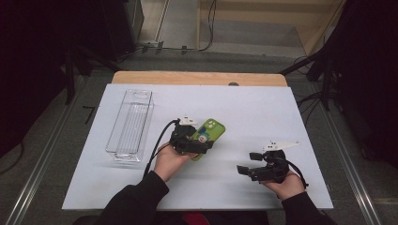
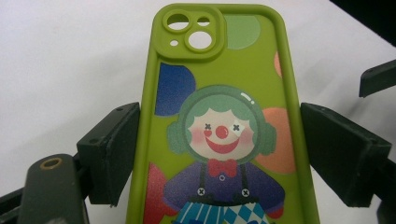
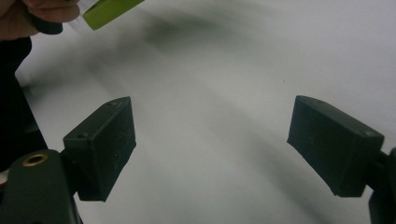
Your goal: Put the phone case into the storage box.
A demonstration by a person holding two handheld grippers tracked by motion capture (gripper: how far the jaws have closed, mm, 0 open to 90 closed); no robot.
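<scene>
A lime-green phone case (image 1: 212,131) with a clown printed on its back (image 2: 224,116) sits between the jaws of my left gripper (image 1: 199,140). In the left gripper view both black pads (image 2: 112,149) press against the long edges of the case, camera cut-out pointing away. The left gripper (image 2: 219,144) is shut on it, over the middle of the white sheet (image 1: 263,112). My right gripper (image 1: 248,162) hovers to the right, near the front, jaws wide apart. In the right gripper view that gripper (image 3: 212,140) has only white sheet between its pads, with a corner of the case (image 3: 109,11) at the top left.
A long clear plastic box (image 1: 130,124) stands on the left part of the sheet, running front to back. The wooden table edge (image 1: 197,78) shows beyond the sheet. Dark stands and cables flank the table on both sides.
</scene>
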